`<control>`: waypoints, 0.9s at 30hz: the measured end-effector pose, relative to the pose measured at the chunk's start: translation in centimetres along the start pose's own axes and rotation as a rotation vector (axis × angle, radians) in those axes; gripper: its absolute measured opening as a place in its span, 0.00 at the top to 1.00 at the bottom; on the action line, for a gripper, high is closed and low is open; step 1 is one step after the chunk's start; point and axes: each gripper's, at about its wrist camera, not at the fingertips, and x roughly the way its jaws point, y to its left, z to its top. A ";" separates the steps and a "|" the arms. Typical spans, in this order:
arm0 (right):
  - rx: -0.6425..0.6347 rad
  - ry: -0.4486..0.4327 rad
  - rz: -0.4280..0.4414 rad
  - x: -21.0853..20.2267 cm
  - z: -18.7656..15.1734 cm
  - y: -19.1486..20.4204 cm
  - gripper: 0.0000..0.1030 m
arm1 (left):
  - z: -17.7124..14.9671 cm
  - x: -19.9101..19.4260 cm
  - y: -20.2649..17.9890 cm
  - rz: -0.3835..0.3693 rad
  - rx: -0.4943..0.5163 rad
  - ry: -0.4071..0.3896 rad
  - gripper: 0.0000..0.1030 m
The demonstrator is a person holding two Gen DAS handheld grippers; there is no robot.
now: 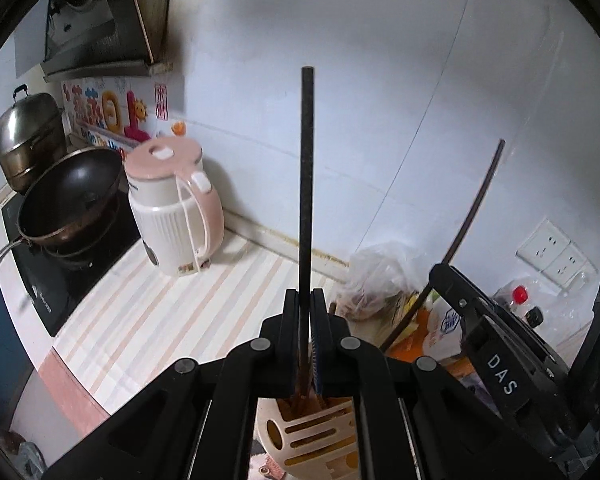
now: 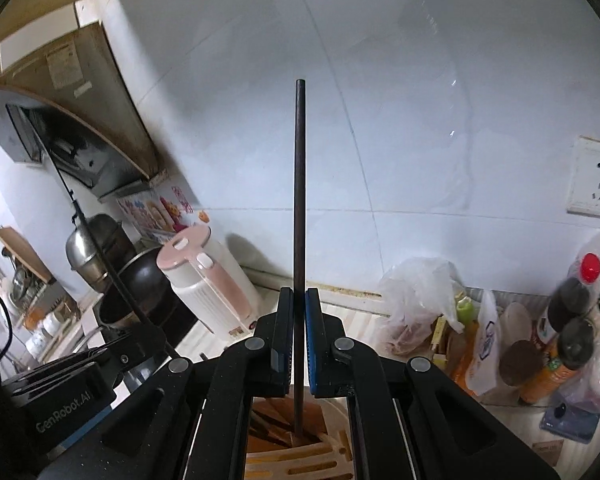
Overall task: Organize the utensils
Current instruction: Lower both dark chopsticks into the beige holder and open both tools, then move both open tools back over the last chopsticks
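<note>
Chopsticks are what I'm handling here, one in each gripper, and both are hanging right over the slotted holder. On the left wrist view, the left gripper [image 1: 305,300] is clenching a dark chopstick [image 1: 306,168] between its fingers [image 1: 290,312], the stick running straight toward twelve o'clock while its lower end is dipping into the cream holder [image 1: 308,436] at six o'clock. I'm gripping it partway along rather than at the tip, I'd say so the lower part stays free to slide into the holder.

On the right wrist view, the right gripper [image 2: 299,304] is squeezing its own chopstick [image 2: 299,184] the same way, blue pads tight on it, and the bottom end is sitting among the brown sticks already inside the holder [image 2: 300,456].

Both grippers are pointing downward at a slant and crowding the same spot: the right gripper [image 1: 496,344] is showing at three o'clock in the left view, the left one [image 2: 80,380] at eight o'clock in the right view.

Across the striped desk [image 1: 148,312], a pink kettle [image 1: 176,204] is standing toward ten o'clock, well apart from the holder.
</note>
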 end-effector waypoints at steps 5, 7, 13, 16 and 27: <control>-0.052 0.049 -0.009 1.5 -1.0 0.5 0.94 | -0.2 -0.8 0.2 -0.006 -0.009 0.044 0.92; -0.056 0.081 -0.010 1.4 -0.9 0.4 0.85 | -0.1 -1.9 0.2 0.017 -0.001 0.027 0.72; 0.009 0.061 -0.040 -2.6 0.0 -1.2 0.63 | -0.2 -5.5 1.2 0.098 -0.015 -0.035 0.16; 0.043 0.062 -0.097 -5.4 -0.2 -2.9 0.45 | -1.4 -6.0 1.3 0.143 0.001 -0.018 0.01; 0.254 0.231 -0.366 -12.5 -9.2 -14.5 0.21 | -11.1 -3.1 -5.1 0.086 0.195 0.128 0.00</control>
